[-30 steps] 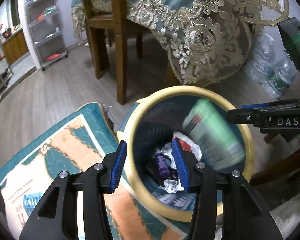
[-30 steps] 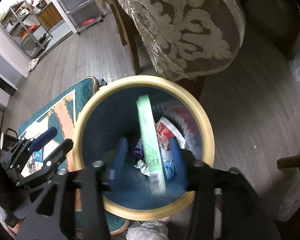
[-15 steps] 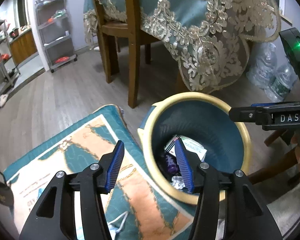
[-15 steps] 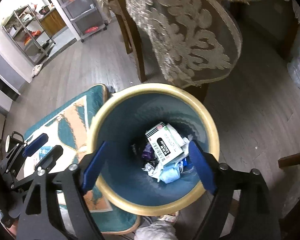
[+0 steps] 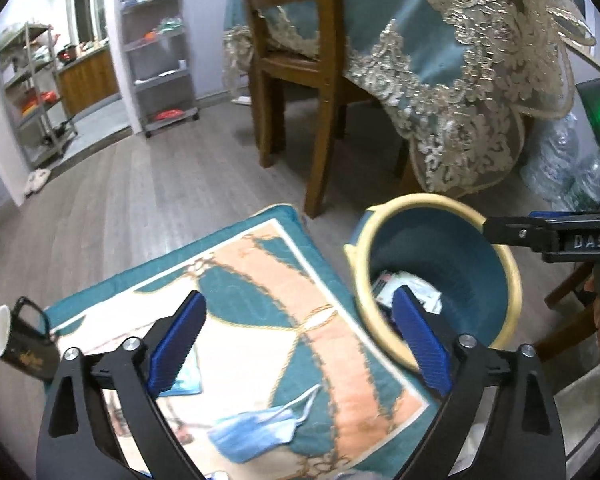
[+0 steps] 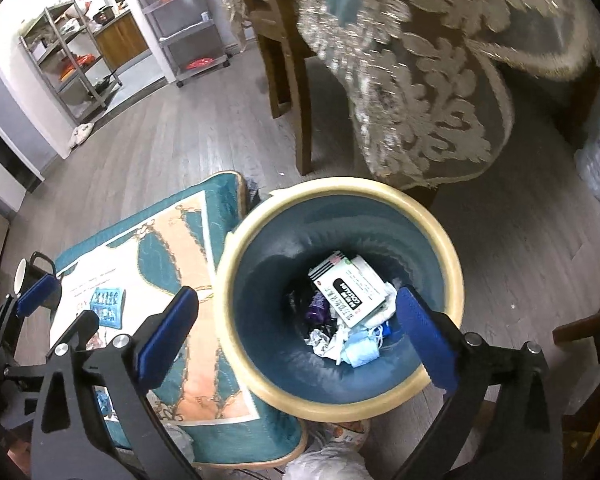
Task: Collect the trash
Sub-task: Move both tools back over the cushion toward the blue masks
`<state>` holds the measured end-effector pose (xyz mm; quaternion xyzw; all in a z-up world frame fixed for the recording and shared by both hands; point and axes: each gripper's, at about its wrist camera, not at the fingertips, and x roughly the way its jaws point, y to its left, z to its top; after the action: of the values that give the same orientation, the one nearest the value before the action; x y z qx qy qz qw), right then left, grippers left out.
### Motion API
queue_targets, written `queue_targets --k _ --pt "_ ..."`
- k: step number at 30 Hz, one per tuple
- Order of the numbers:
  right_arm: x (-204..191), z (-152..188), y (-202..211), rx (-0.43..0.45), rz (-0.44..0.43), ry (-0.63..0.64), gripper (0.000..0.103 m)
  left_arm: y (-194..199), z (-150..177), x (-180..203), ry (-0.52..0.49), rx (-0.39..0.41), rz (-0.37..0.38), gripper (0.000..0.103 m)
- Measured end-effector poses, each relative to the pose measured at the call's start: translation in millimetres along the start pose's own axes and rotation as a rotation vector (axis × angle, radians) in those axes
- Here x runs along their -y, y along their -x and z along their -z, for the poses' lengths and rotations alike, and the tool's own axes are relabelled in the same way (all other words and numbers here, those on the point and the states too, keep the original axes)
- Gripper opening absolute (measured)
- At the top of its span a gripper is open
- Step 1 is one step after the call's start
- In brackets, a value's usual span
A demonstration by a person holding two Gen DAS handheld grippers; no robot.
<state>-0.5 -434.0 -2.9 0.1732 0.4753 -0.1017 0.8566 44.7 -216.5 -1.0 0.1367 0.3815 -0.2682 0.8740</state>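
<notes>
**Both grippers empty over mat and bin**

Left wrist view: the left gripper (image 5: 298, 340) fills the lower half of the frame, its blue pads spread wide with nothing between them. Below it lies a teal and peach mat (image 5: 260, 280). A blue face mask (image 5: 260, 428) lies crumpled on the mat at lower centre, between the two fingers. A second pale blue scrap (image 5: 186, 380) shows just behind the left pad. A dark mug (image 5: 18, 340) lies tipped at the left edge, beside the mat's corner. At centre right stands the bin (image 5: 512, 280), teal inside with a cream rim, touching the mat's right edge; white paper trash shows at its bottom. One finger of the right gripper (image 5: 548, 234) reaches in from the right edge over the bin's rim. A wooden chair (image 5: 316, 80) and a lace-edged tablecloth (image 5: 460, 100) fill the upper part.

Right wrist view: the right gripper (image 6: 296, 328) hangs above the bin (image 6: 448, 236), jaws wide and holding nothing; the right pad sits over the bin's opening, the left pad over the mat (image 6: 172, 240). Inside the bin lie a white box (image 6: 352, 292) with dark print, a purple wrapper (image 6: 316, 308), crumpled paper and a blue mask (image 6: 360, 350). A blue blister pack (image 6: 108, 306) lies on the mat at left. The left gripper (image 6: 54, 312) shows at the lower left edge, spread open above the mat.
</notes>
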Motion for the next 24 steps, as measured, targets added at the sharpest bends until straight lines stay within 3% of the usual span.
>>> queue_targets --k 7,11,16,24 --pt "-36.8 0.8 -5.7 -0.005 -0.045 0.056 0.097 10.8 11.0 -39.5 0.099 -0.016 -0.027 0.098" --pt "-55.7 1.3 -13.9 -0.026 -0.074 0.077 0.097 23.8 17.8 -62.8 0.11 0.017 -0.089 0.098" --pt "-92.3 6.6 -19.9 -0.045 -0.114 0.133 0.097 36.6 29.4 -90.5 0.087 0.003 -0.17 0.098" --pt "-153.7 32.0 -36.8 -0.113 -0.147 0.255 0.097 71.6 65.0 -165.4 0.244 -0.015 -0.305 0.098"
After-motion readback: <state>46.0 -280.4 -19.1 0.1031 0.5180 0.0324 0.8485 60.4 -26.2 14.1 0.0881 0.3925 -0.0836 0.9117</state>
